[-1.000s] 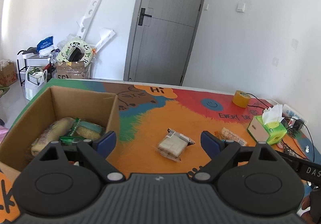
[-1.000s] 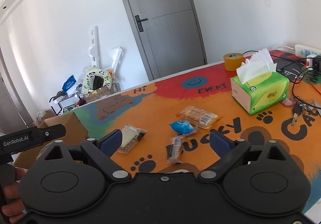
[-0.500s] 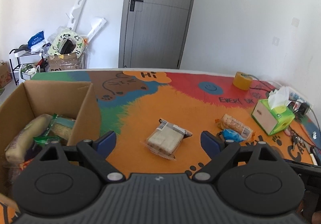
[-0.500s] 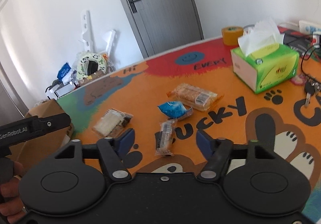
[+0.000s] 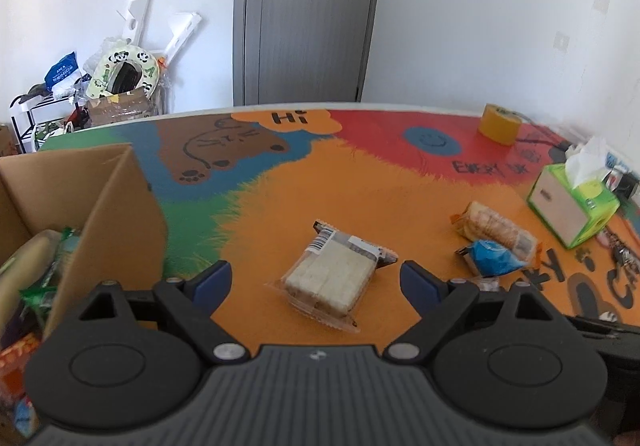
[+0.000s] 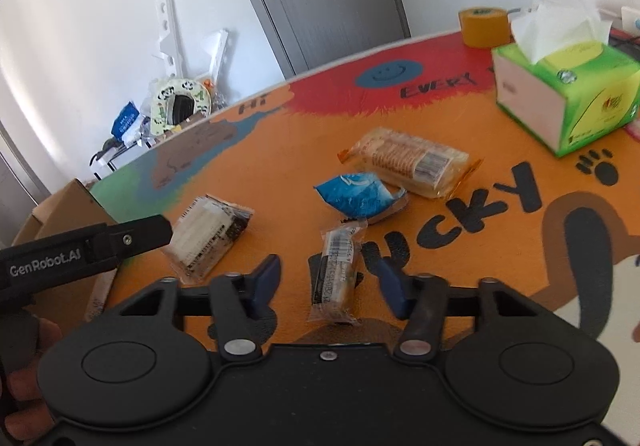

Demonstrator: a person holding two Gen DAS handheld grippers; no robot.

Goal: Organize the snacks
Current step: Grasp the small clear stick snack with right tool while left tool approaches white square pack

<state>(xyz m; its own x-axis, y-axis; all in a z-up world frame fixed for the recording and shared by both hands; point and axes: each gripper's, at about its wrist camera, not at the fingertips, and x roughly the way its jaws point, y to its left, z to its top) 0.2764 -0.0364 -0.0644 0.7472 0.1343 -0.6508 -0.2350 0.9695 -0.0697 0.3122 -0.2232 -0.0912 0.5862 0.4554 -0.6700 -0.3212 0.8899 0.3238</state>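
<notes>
Right gripper (image 6: 326,278) lower, bare mat (image 6: 500,266) alongside

Tissue box (image 6: 568,86), tape roll (image 6: 484,26)

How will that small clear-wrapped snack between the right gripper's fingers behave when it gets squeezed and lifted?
The small snack pack looks light, so it should lift easily. Its clear film looks glossy and crinkly, so it may slip or crumple as the right gripper closes around it. It lies flat on the table, so rolling seems unlikely.
</notes>
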